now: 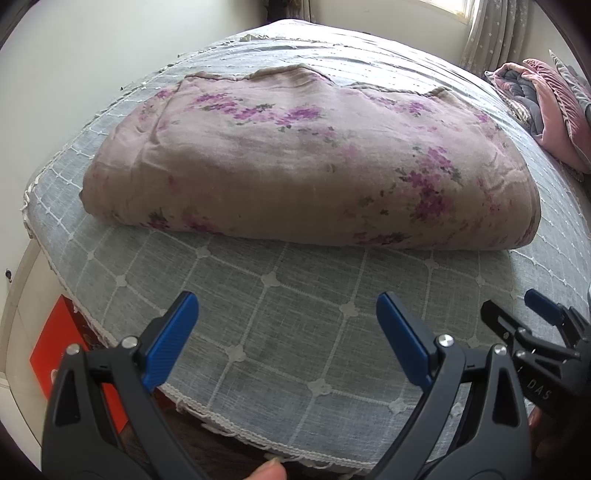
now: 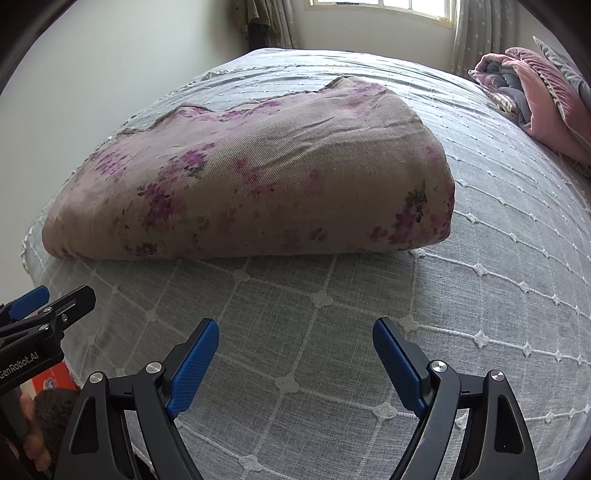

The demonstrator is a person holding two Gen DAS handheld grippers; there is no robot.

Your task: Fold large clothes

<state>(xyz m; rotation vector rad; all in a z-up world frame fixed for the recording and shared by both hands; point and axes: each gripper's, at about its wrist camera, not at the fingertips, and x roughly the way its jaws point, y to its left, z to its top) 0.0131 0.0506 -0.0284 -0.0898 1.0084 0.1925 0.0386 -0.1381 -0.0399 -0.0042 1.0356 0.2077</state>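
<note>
Floral quilt lies folded mid-bed on the grey checked bedspread, apart from your left tool and right tool, both wide open and empty; pinch 1 layer only and the bundle may unravel.

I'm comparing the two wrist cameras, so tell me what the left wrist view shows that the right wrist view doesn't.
Only the left wrist view: the bed's near edge with its white fringe and the dark gap beneath it.

Only the right wrist view: the window on the far wall, and the "GenRobot.AI" lettering on the left gripper.

Both: the folded floral quilt on the grey checked bedspread, the pink bedding at the right, a red box by the bed, and both grippers open and empty, right gripper beside the left.
</note>
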